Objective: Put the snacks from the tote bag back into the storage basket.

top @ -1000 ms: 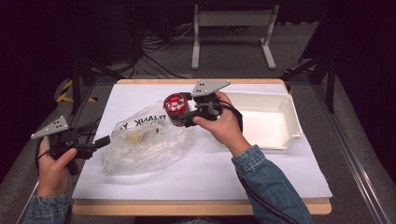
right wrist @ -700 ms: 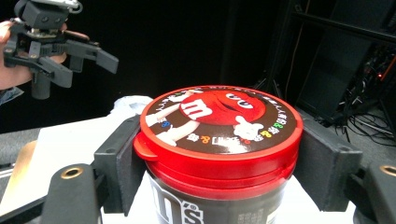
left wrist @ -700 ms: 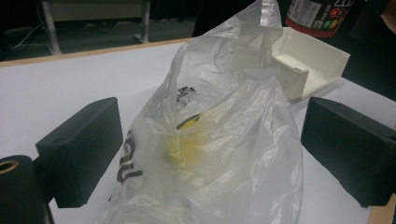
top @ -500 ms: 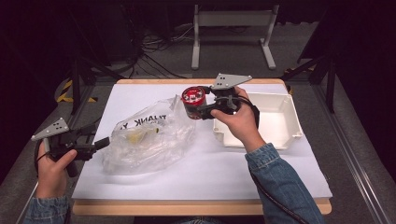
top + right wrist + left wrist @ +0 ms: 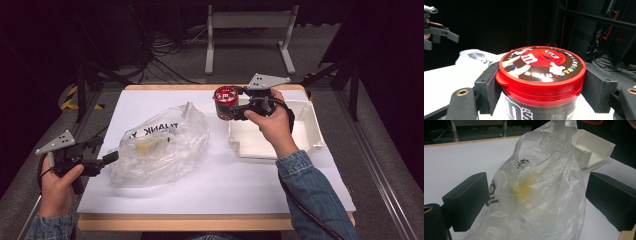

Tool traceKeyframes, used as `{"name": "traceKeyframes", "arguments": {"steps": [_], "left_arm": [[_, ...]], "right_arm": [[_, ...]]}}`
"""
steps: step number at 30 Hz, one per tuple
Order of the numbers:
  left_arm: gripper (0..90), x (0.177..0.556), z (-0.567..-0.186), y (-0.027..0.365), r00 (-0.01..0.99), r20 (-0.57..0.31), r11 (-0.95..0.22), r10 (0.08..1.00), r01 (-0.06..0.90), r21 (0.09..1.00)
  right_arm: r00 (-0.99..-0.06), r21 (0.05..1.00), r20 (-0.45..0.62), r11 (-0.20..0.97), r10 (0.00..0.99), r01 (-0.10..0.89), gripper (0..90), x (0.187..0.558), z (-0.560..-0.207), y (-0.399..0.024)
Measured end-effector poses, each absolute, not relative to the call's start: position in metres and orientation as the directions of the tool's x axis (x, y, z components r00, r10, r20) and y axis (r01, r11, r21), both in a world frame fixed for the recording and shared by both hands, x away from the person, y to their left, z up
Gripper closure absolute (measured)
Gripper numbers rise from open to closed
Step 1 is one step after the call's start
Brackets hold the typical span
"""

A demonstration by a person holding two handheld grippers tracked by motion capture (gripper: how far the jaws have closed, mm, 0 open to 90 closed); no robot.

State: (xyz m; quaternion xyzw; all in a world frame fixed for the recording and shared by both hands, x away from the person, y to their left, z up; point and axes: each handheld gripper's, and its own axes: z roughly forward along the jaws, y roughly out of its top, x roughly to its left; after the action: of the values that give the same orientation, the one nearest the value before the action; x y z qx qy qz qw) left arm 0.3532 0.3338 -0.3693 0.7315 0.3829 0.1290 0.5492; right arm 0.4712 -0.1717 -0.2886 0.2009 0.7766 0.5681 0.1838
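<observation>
Red-lidded, the round candy tub [image 5: 226, 102] sits clamped between the right tool's [image 5: 239, 106] black jaws, held upright at the near-left corner of the white rectangular tray [image 5: 305, 125]. Left of the tray, the crinkled clear plastic bag [image 5: 160, 145] lies on the counter [image 5: 230, 175], its end between the left tool's [image 5: 111, 157] spread jaws.

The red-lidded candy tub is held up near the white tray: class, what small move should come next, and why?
Probably carry the candy tub a little further right and lower it into the white tray. The right tool is shut on it, raised just beside the tray's left edge, and the tray looks bare.
</observation>
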Motion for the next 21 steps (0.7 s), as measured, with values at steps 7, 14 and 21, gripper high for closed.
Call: {"name": "traceKeyframes", "arguments": {"steps": [7,14,21], "left_arm": [[5.5,0.354,-0.370,0.333,0.681,-0.233,-0.102,0.694,0.414,0.905],[5.2,0.356,-0.371,0.331,0.686,-0.234,-0.108,0.689,0.416,0.903],[5.1,0.358,-0.371,0.330,0.687,-0.232,-0.111,0.688,0.416,0.903]], "right_arm": [[-0.827,0.955,-0.066,0.275,0.558,0.110,24.9,0.479,-0.290,-0.188],[-0.800,0.951,-0.056,0.276,0.598,0.139,25.0,0.490,-0.295,-0.204],[-0.770,0.940,-0.064,0.297,0.635,0.167,25.0,0.503,-0.304,-0.214]]}}
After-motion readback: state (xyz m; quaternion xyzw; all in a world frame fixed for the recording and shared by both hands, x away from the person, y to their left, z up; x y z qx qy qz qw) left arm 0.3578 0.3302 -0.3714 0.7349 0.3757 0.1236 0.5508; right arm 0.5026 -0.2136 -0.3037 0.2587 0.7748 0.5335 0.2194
